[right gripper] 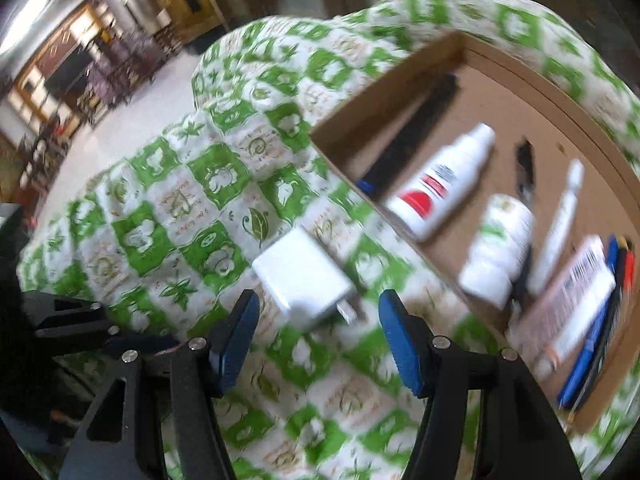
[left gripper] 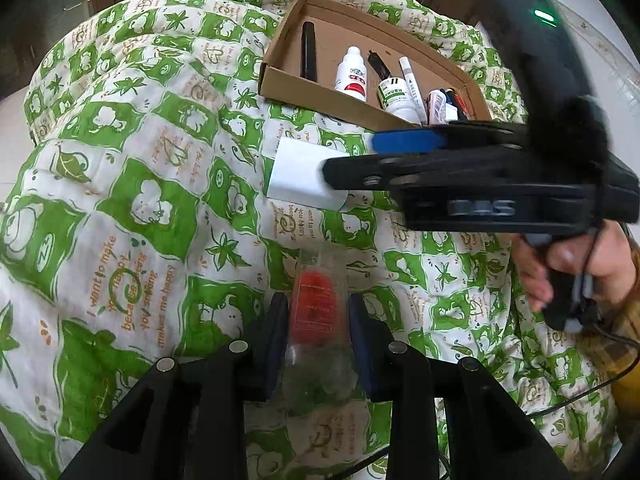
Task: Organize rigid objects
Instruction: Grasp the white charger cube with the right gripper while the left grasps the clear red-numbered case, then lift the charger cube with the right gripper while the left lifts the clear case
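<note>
My left gripper (left gripper: 318, 308) is shut on a small clear plastic bottle with a red label (left gripper: 316, 280), which stands between its dark pads just above the quilt. A white charger plug (right gripper: 300, 276) lies on the quilt, its prongs pointing toward the right gripper (right gripper: 319, 298). That gripper is open, and its blue pads stand apart on either side of the plug's near end without touching it. In the left wrist view the right gripper (left gripper: 352, 158) reaches in from the right over the charger (left gripper: 298, 176).
A shallow cardboard box (left gripper: 320, 96) sits on the green-and-white quilt (left gripper: 140, 200) beyond the charger. It holds a black marker (left gripper: 308, 50), a white bottle with a red label (left gripper: 352, 74), a green-labelled bottle (right gripper: 500, 240) and several pens. A hand (left gripper: 560, 268) grips the right tool.
</note>
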A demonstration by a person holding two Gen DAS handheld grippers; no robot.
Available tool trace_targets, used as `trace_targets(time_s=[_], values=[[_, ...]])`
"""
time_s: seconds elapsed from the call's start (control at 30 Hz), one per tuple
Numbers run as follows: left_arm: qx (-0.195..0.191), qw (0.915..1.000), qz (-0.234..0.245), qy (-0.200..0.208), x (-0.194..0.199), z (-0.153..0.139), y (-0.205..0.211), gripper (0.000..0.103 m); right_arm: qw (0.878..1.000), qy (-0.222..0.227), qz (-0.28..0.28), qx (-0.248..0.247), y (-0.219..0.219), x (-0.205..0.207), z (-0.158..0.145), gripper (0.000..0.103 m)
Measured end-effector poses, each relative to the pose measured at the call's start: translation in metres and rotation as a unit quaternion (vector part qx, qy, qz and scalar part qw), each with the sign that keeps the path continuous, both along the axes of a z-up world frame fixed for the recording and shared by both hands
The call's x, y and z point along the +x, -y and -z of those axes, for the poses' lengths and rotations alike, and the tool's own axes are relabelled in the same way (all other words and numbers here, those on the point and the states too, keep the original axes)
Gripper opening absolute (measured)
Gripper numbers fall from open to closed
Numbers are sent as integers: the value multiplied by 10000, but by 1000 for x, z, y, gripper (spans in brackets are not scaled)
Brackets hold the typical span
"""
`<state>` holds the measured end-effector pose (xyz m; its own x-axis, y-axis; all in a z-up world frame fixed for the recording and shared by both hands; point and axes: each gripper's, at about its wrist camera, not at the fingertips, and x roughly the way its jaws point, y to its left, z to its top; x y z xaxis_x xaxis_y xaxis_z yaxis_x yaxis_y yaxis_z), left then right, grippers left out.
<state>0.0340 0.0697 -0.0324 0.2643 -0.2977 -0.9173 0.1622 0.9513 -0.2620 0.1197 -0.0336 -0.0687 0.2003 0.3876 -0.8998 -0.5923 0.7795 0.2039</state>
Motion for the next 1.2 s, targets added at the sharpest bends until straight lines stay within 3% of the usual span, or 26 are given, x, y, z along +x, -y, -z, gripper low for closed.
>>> trace_targets(time_s=[0.1,0.2,0.27,0.37,0.6,0.73,0.83,1.0,1.07,1.2], values=[[22,10000,-10,16,2,3,2,31,9991,-101,-296,-287,-23,7,20,68],[43,10000,-11,43,2,5,3,31,9969,128,-438,-634,-41,4,36,66],[52,10000,-14,57,1,6,5,31,9953,371,-411,-795,-46,-1,37,63],[52,9999,-9,99,0,6,6,31,9951,374,-295,-868,-40,-8,34,57],[-6,9999,23,157,7,9,19,31,9933,-329,448,-1014,16,-25,24,50],[81,9988,236,413,27,4,41,31,9777,-984,1360,-1265,69,-36,35,49],[-80,9983,262,518,44,5,53,31,9708,-1235,1747,-1080,96,-40,45,49],[12,9985,350,420,50,29,64,31,9717,-1051,1723,-1227,87,-36,44,49],[214,9986,383,299,49,42,64,31,9737,-893,1577,-1379,73,-41,44,49],[222,9987,336,320,53,43,64,32,9762,-772,1527,-1331,69,-40,43,49]])
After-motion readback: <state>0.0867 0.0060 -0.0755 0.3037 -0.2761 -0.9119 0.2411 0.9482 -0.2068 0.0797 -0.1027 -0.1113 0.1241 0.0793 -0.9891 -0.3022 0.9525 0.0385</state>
